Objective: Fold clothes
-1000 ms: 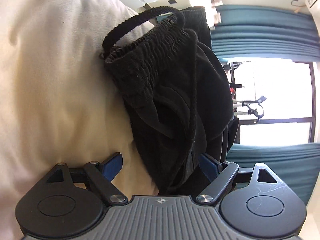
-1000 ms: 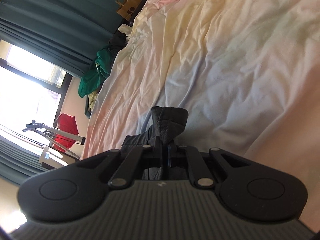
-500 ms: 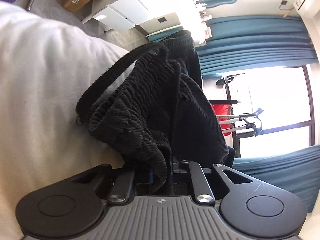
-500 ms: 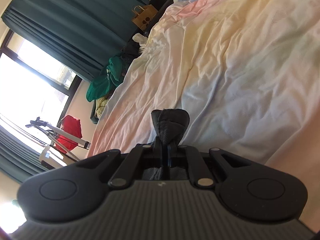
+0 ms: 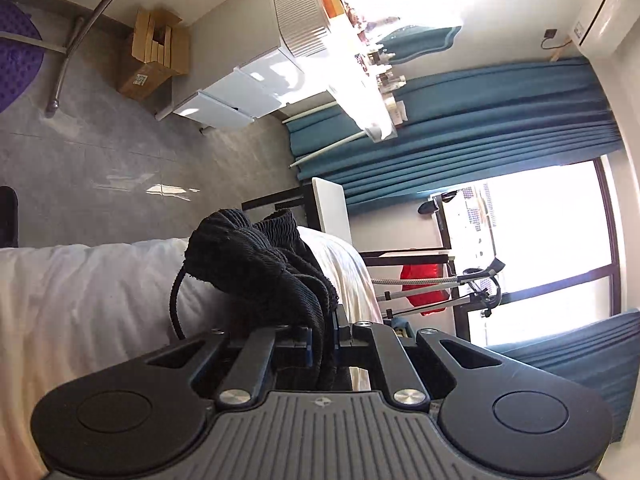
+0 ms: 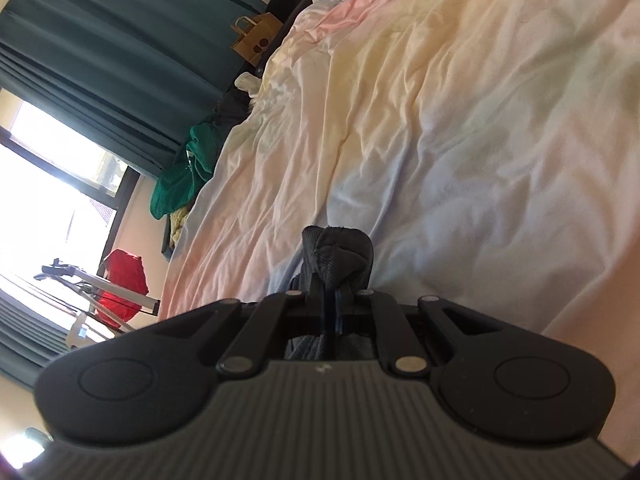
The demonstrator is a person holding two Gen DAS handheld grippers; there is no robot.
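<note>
A: What takes up most of the view?

B: The bed (image 6: 460, 120), by a long way. In the right wrist view its rumpled pale sheet fills everything from near to far, washed in soft pink, yellow and blue. In the left wrist view only a white edge of it shows at the near left, with grey floor (image 5: 120, 160) beyond.

A: And around the bed?

B: Teal curtains (image 5: 480, 128) on either side of a bright window (image 5: 552, 232). A white drawer unit (image 5: 248, 88) stands far off with a cardboard box (image 5: 154, 54) beside it. In the right wrist view a heap of clothes, green on top (image 6: 184, 176), lies along the bed's left edge, and a brown paper bag (image 6: 254, 38) stands at the far end.

A: Where is the garment being folded?

B: It's a pair of black shorts (image 5: 264, 276) – ribbed waistband bunched up, a drawstring loop hanging at its left. In the left wrist view the bunch sits just ahead of the claw, over the white bed edge.

A: So the left claw (image 5: 322, 334) has it?

B: Yes, its fingers are pressed together on a fold of the dark fabric, which runs down between them.

A: And the right claw (image 6: 330, 308)?

B: Clamped too – a small dark tuft of the shorts (image 6: 338, 256) sticks up past its fingertips, above the sheet.
</note>
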